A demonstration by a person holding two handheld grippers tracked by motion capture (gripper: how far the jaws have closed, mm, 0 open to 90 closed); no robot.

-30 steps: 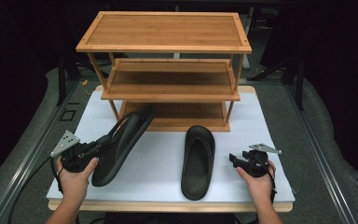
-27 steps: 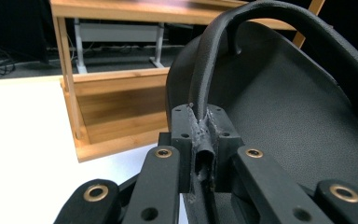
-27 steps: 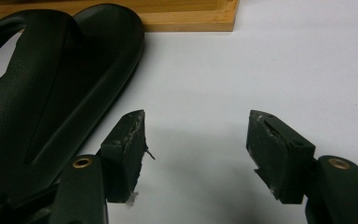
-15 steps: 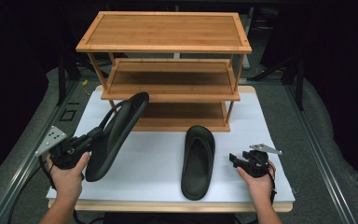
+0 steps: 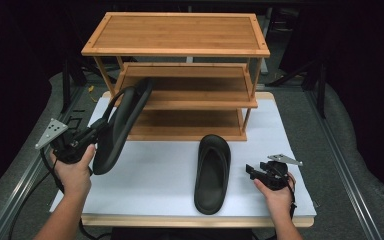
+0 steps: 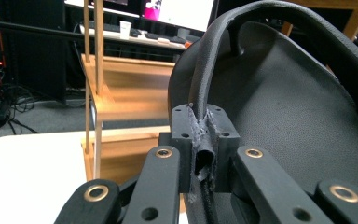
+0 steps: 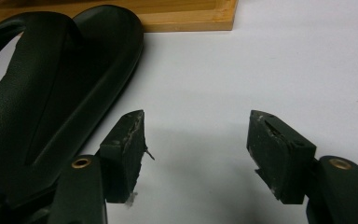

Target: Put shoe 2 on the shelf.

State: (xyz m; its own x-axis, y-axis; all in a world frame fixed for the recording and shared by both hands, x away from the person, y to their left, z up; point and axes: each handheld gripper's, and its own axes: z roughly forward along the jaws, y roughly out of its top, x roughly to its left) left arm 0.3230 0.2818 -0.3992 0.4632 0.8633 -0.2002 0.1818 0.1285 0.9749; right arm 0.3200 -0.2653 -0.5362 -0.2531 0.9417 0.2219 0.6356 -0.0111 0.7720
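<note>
From the high view, the left gripper (image 5: 96, 134) pinches the strap of a black flip-flop (image 5: 120, 125), held off the white tabletop (image 5: 155, 165) with its toe end at the middle tier of the bamboo shoe rack (image 5: 180, 75); all three tiers look bare. A second flip-flop (image 5: 212, 172) lies flat on the tabletop before the rack, just beside the right gripper (image 5: 250, 171).

In the left gripper view, the jaws are pressed together on the strap (image 6: 203, 154), the sole (image 6: 279, 107) tilted up at right.

In the right gripper view, the right gripper (image 7: 196, 154) stands spread, nothing between its pads, the lying flip-flop (image 7: 51, 93) at left.
</note>
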